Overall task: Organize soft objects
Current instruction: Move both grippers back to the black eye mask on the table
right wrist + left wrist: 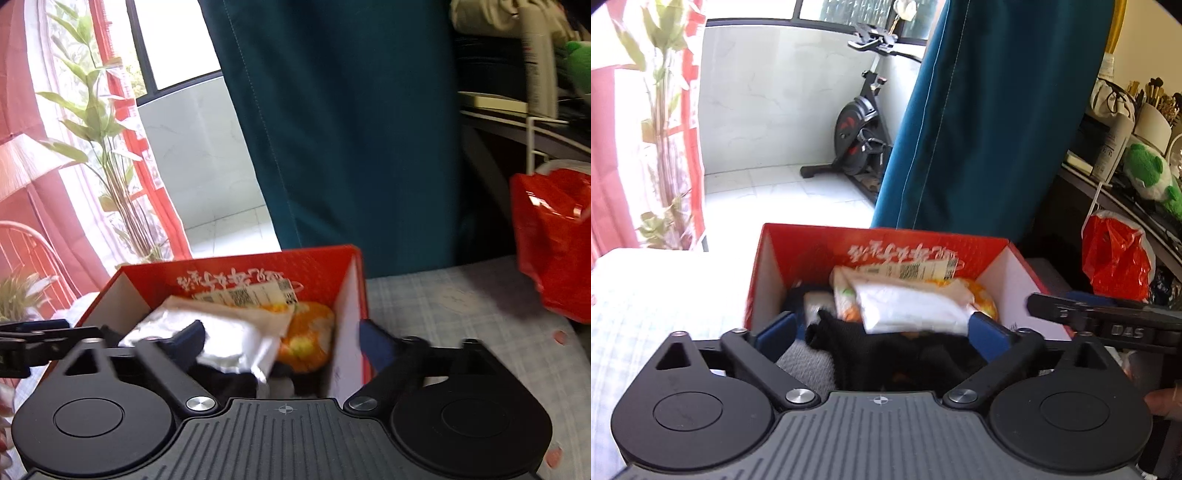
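Note:
A red cardboard box [798, 240] stands open on the checked cloth; it also shows in the right wrist view [325, 266]. Inside lie a white soft pack [912, 306], an orange-yellow soft item [982, 299], black fabric [871, 339] and a paper label [916, 271]. My left gripper [882, 328] is open over the box's near end, fingers either side of the black fabric and white pack. My right gripper [284, 339] is open and straddles the box's right wall [347, 332], left finger inside over the white pack [236, 336], right finger outside.
A teal curtain [979, 129] hangs behind the box. A red plastic bag [1115, 254] and a cluttered shelf with a green plush [1148, 170] are at the right. An exercise bike [860, 133] and a plant [103, 147] stand further back.

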`<act>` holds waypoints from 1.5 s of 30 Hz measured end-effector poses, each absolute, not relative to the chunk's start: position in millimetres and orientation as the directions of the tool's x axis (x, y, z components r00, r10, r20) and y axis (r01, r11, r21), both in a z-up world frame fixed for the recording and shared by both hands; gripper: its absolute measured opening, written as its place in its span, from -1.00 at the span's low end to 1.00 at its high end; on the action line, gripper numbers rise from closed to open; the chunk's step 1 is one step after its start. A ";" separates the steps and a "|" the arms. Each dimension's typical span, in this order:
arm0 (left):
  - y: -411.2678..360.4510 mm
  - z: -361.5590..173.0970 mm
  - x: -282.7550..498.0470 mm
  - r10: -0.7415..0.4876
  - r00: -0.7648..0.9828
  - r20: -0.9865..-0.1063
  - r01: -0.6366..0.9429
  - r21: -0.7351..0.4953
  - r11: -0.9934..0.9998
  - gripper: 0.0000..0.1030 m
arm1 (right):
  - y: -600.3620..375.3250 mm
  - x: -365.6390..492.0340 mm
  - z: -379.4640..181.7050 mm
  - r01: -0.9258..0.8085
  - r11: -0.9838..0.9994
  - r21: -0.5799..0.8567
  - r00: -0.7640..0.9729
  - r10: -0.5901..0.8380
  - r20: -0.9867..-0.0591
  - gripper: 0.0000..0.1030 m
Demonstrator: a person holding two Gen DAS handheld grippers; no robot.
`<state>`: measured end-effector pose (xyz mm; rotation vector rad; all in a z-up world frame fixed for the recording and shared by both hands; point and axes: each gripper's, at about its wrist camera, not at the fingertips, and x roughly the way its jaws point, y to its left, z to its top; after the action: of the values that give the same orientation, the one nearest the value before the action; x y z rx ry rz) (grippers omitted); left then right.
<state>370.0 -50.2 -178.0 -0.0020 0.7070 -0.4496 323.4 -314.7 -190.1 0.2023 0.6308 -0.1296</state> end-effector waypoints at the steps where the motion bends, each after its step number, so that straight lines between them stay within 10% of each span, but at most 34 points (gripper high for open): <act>1: -47.7 -177.4 364.3 -0.389 0.669 -0.633 0.391 -0.146 0.909 1.00 | -313.0 315.7 -188.6 0.178 0.974 0.140 0.801 -0.061 -0.595 0.99; 45: -27.5 -316.5 246.6 -0.193 0.600 -0.776 0.360 0.046 0.932 1.00 | -234.8 169.8 -313.7 0.165 0.985 -0.057 0.604 -0.146 -0.783 0.99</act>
<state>246.5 -27.5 -316.5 0.2065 0.8708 -0.3232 169.8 -234.8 -313.7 0.0220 0.9040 -0.1798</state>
